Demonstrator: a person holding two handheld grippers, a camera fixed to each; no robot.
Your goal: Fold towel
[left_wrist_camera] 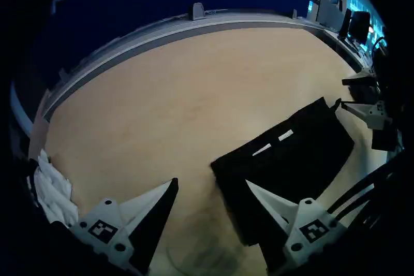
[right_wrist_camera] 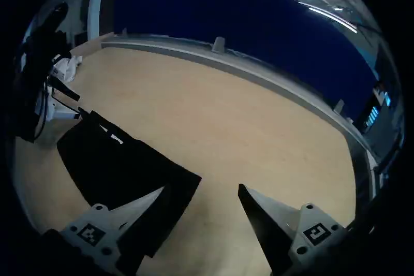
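Note:
A black towel [left_wrist_camera: 295, 157] lies flat on the light wooden table [left_wrist_camera: 196, 95], with two small white tags near one edge. My left gripper [left_wrist_camera: 211, 183] is open just above the table; its right finger overlaps the towel's near corner and nothing sits between the fingers. Farther off, the right gripper [left_wrist_camera: 348, 95] is at the towel's far corner. In the right gripper view the towel [right_wrist_camera: 119, 167] spreads to the left. My right gripper [right_wrist_camera: 202, 188] is open, its left finger over the towel's edge. The left gripper [right_wrist_camera: 72, 102] is beside the towel's far corner.
A pile of white cloths [left_wrist_camera: 52, 188] sits at the table's left end, also visible as white cloths [right_wrist_camera: 70, 66]. A grey rail [left_wrist_camera: 196, 22] and a dark blue partition [right_wrist_camera: 248, 22] run along the table's far side. Dark cables [left_wrist_camera: 362, 193] hang at the right.

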